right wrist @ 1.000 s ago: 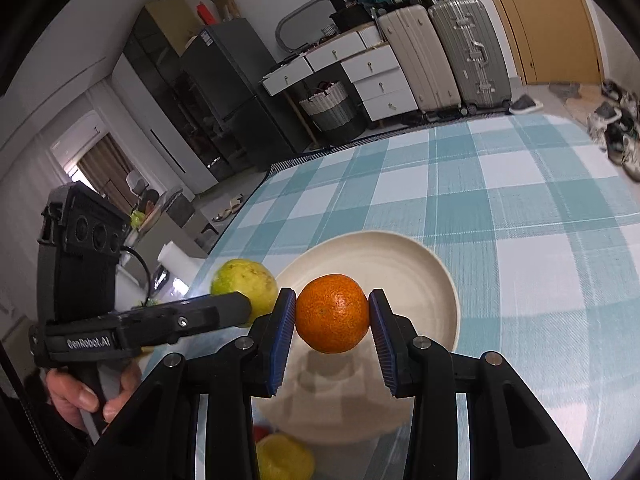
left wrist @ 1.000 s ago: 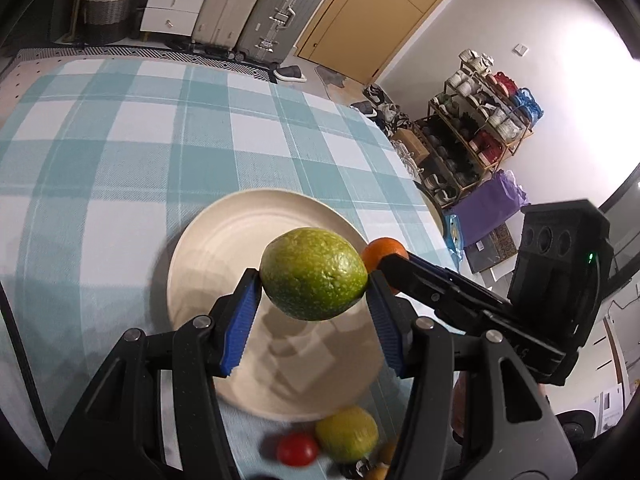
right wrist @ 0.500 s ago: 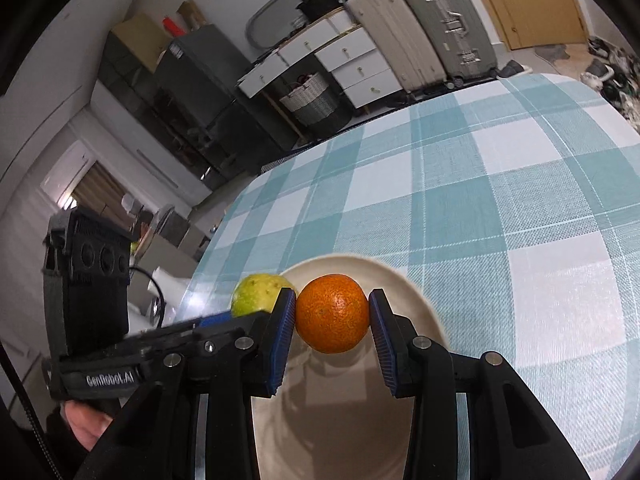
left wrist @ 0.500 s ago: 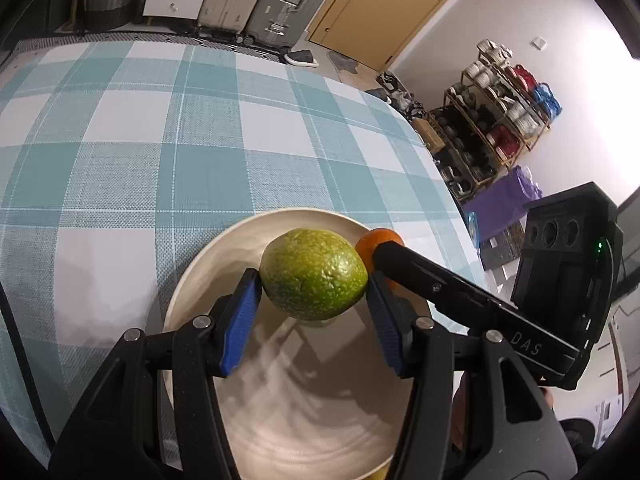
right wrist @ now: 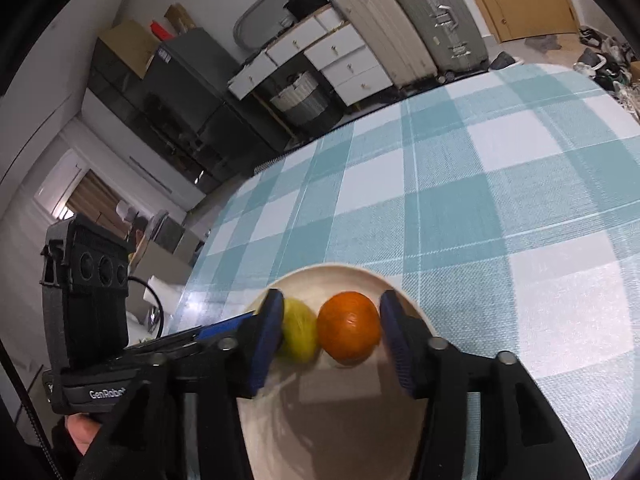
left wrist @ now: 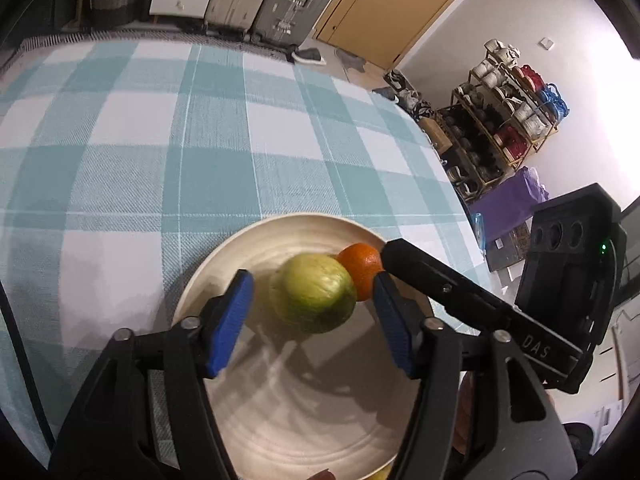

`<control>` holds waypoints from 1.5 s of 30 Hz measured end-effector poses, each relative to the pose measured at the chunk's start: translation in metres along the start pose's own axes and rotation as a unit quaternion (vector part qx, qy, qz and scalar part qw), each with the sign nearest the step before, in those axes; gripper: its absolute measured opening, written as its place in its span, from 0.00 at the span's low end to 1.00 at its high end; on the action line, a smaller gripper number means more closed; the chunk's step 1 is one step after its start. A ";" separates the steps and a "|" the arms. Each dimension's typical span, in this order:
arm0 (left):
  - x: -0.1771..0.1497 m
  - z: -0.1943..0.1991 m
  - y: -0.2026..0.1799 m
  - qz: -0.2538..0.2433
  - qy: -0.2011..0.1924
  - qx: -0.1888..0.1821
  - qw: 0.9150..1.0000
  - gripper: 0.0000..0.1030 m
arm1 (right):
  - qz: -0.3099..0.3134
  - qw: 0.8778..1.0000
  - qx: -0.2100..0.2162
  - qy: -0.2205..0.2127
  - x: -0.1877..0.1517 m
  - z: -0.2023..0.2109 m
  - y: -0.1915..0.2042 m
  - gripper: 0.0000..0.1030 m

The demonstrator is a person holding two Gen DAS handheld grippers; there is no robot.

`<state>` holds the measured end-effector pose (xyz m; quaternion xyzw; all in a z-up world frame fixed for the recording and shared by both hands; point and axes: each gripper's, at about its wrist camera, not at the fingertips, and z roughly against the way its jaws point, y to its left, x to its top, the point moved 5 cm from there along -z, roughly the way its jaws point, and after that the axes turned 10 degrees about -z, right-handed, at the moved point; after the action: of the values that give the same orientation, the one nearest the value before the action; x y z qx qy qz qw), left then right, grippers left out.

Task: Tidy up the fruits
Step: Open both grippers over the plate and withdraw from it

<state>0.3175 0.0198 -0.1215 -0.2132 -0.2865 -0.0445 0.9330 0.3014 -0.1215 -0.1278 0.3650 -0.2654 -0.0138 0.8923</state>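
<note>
A cream plate lies on the checked tablecloth, also seen in the right wrist view as the plate. A green fruit rests on it, blurred, between the blue pads of my left gripper, whose jaws are opening with gaps on both sides. An orange sits beside it on the plate, between the pads of my right gripper, whose jaws are opening too and stand clear of it. The orange touches the green fruit.
The teal and white checked table stretches beyond the plate. Suitcases and drawers stand on the floor behind it. A shelf with cups stands off to the right. A hand holds the left gripper's handle.
Both grippers came down over the plate and let go: the green fruit and the orange left the pads and now lie on the plate side by side.
</note>
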 end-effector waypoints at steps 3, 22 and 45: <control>0.000 0.013 -0.002 -0.005 -0.012 0.013 1.000 0.65 | -0.007 1.000 0.003 -0.009 0.001 0.010 0.000 0.51; -0.036 0.117 -0.040 -0.081 -0.091 0.151 0.981 0.78 | 0.048 0.996 -0.010 -0.080 -0.031 0.107 0.036 0.62; -0.120 0.212 -0.082 -0.088 -0.162 0.184 0.966 0.99 | 0.124 0.986 0.000 -0.111 -0.109 0.178 0.069 0.99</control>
<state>0.0914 0.0306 0.0003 -0.0163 -0.4547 -0.0379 0.8897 0.1103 -0.1618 -0.0273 0.3254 -0.4057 0.0562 0.8523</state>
